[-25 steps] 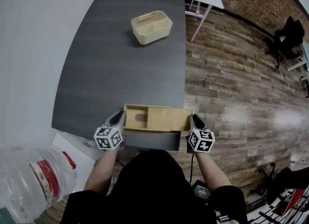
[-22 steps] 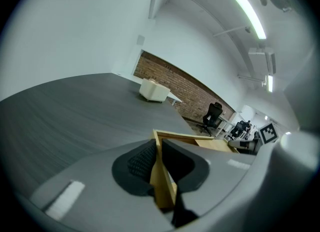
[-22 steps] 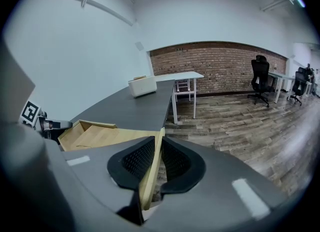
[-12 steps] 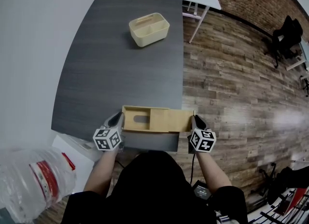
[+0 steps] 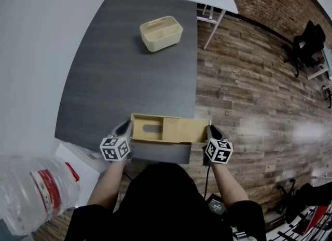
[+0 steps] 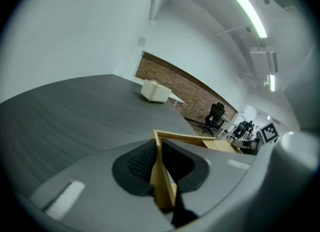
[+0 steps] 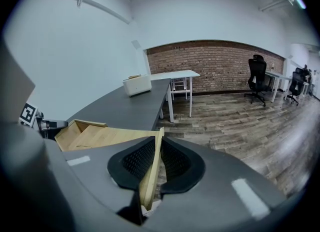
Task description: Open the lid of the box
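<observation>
Status: partway.

- box [image 5: 148, 129] is wooden, with a sliding lid [image 5: 184, 130]. The worktop [image 5: 129, 68] edge nearest the person runs just along the box's near side.
- The lid has slid toward the box's right end, so the left part of the box is uncovered. There's a dark shape inside; can't tell what it is.
- The larger right part is still under the lid, whose far end juts out past the box over the wood floor.
- left tongs [image 6: 159, 161] are at the box's left end, clamped on the end wall, one pad inside and one outside. My read is they're there to brace the box.
- right tongs [image 7: 156, 161] are at the box's right end, closed to a narrow gap with the thin lid edge pinched between the pads.

Left to do, as I judge it: draw the lid further out to the right until the box is fully open or the lid comes free of its grooves. The brace on the left end should keep the box from dragging along.

Count:
- 1 box, 1 lid
- 2 tongs, both loaded
- 1 cream two-compartment caddy [image 5: 161, 32], well beyond the box toward the far side
- 1 big clear plastic bottle [image 5: 36, 193], off to the box's near left and below it
</observation>
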